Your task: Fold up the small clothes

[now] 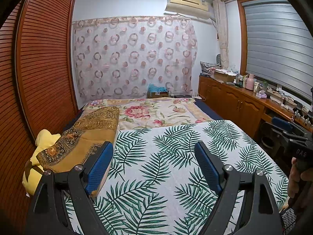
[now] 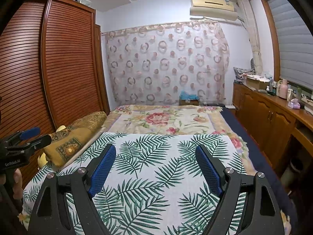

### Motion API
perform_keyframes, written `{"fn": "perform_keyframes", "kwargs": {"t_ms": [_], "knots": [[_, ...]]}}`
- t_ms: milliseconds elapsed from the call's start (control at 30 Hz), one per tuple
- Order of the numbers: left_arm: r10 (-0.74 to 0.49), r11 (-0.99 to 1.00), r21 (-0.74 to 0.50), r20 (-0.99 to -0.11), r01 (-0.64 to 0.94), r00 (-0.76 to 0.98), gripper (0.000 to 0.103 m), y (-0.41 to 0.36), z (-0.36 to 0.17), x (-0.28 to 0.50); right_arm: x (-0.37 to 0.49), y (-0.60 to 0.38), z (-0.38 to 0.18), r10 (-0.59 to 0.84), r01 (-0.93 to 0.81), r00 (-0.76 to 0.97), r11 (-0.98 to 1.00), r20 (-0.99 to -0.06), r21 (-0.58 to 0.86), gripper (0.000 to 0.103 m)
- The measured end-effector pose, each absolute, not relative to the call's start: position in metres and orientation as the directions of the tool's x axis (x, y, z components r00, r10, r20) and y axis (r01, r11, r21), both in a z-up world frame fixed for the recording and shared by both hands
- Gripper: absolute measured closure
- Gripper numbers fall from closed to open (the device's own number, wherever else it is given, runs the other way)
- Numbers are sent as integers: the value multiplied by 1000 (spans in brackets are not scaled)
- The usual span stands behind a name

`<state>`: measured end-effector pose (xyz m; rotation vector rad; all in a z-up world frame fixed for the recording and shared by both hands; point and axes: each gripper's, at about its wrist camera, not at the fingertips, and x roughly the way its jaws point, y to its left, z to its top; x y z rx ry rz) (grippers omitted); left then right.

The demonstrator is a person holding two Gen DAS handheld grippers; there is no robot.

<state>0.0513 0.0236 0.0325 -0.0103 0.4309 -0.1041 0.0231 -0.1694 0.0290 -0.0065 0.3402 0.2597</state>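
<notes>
Left claw [image 1: 153,156] and right claw [image 2: 155,159] gaping wide, empty, ribbed blue pads over flat palm-leaf cloth [image 1: 176,156]

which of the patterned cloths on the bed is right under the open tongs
The white palm-leaf cloth, spread flat beneath both tongs. The pink-flowered blanket lies farther back, and the folded golden-brown cloth sits off to the left.

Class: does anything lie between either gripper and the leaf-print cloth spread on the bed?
Nothing visible does. The left gripper and right gripper hang open over bare leaf-print cloth; the gold patterned cushion lies at its left edge.
</notes>
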Motion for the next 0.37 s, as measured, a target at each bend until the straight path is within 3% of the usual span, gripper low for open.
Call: {"fn": "perform_keyframes", "kwargs": {"t_ms": [367], "knots": [[-103, 995, -31, -417, 99, 903, 18, 26, 33, 51, 23, -170, 30, 250, -252, 909, 967, -333, 40, 18]]}}
